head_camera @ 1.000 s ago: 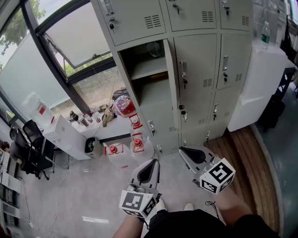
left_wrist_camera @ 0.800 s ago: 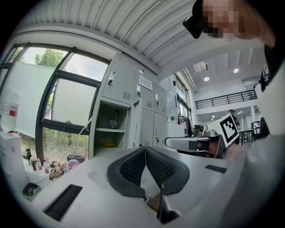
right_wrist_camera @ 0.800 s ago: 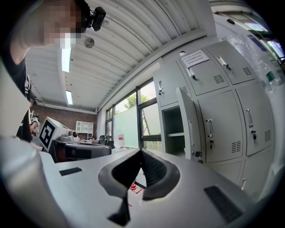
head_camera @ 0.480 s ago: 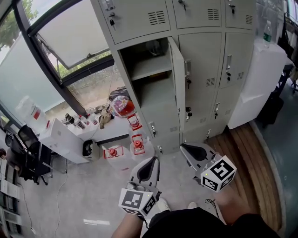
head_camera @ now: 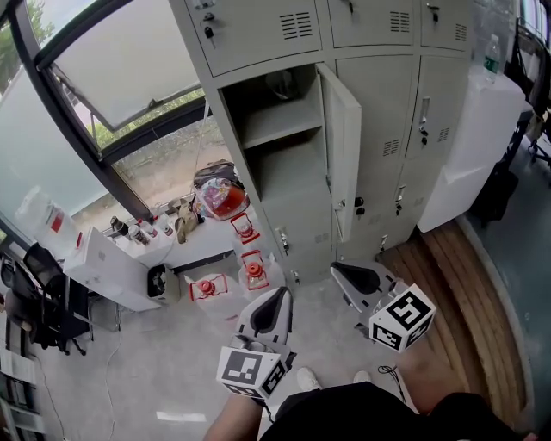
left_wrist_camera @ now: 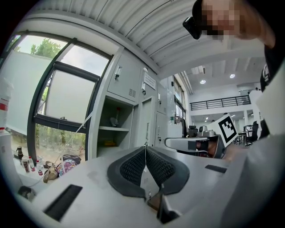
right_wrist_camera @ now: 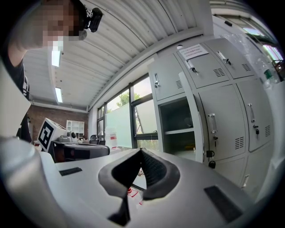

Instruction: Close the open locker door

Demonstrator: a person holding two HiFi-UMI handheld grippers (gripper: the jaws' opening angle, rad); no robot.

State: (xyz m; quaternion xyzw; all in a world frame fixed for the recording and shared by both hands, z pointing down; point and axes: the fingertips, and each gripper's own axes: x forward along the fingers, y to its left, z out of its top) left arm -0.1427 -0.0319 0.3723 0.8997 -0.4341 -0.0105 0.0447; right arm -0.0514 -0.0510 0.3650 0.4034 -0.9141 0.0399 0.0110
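Locker door [head_camera: 345,151] hangs swung out on the right of its open compartment, far from both grippers. Nearer, left gripper [head_camera: 285,295] and right gripper [head_camera: 336,270] have jaws pressed together, empty.

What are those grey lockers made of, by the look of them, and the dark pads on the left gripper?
The lockers look like thin sheet metal painted pale grey: punched vent slots, and the open door shows a slim edge. The pads of the left gripper seem dark matte rubber or soft plastic, with a fine gridded texture.
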